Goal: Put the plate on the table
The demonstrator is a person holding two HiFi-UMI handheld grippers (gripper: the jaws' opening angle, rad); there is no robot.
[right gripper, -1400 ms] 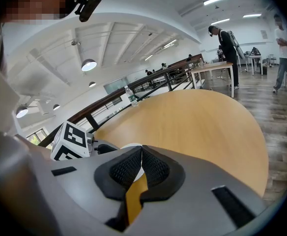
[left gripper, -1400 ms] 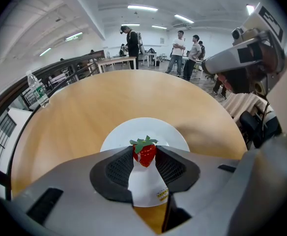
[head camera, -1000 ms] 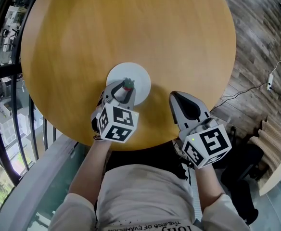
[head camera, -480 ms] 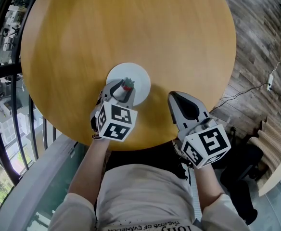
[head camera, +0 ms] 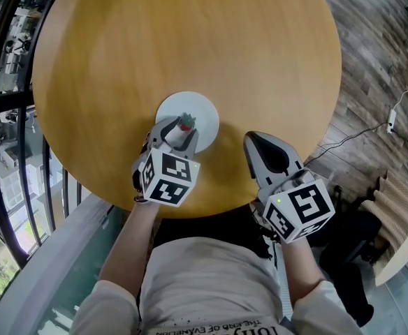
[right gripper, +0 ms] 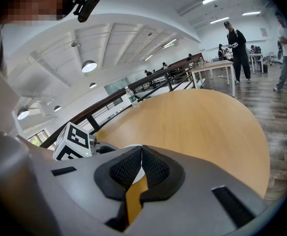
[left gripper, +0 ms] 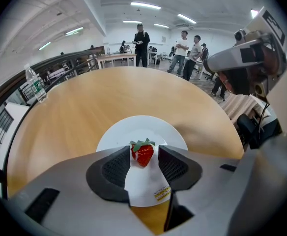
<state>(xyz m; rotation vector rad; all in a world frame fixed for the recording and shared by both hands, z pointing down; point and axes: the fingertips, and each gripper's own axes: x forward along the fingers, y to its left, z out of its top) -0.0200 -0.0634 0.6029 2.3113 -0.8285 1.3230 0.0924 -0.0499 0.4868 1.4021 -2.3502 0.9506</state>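
White plate (head camera: 202, 110) flat on the round wooden table (head camera: 190, 33), on its near half, close to the person. On it, one red strawberry (head camera: 186, 123) with a green cap, toward the plate's near rim.

Over that rim, the left gripper (head camera: 179, 130), tilted steeply down, jaws spread and just now opening wider, the strawberry between the tips. From the head view, only the berry's top peeping past the grey jaws. From the left gripper view, more: strawberry (left gripper: 143, 154) sitting on the plate (left gripper: 133, 127) between the black pads (left gripper: 115, 168), close against the left one, a sliver of white before the right one, so not pinched. Also there, a small label (left gripper: 161, 194) with yellow print at the plate's near edge, covered by the gripper in the head view.

Just beside the plate but apart from it, the right gripper (head camera: 258, 142) over bare tabletop near the table's edge. Jaws pressed together at the tips, holding nothing, plainest in the right gripper view. Same view: the left gripper's marker cube (right gripper: 73, 141) at left, and a clear water bottle (right gripper: 130, 98) upright at the far table edge by the dark railing (right gripper: 153, 85).

People (left gripper: 140, 37) standing far across the room, seen in the gripper views only. Plank floor (head camera: 379, 47) with a white cable (head camera: 393, 117), best seen in the head view.
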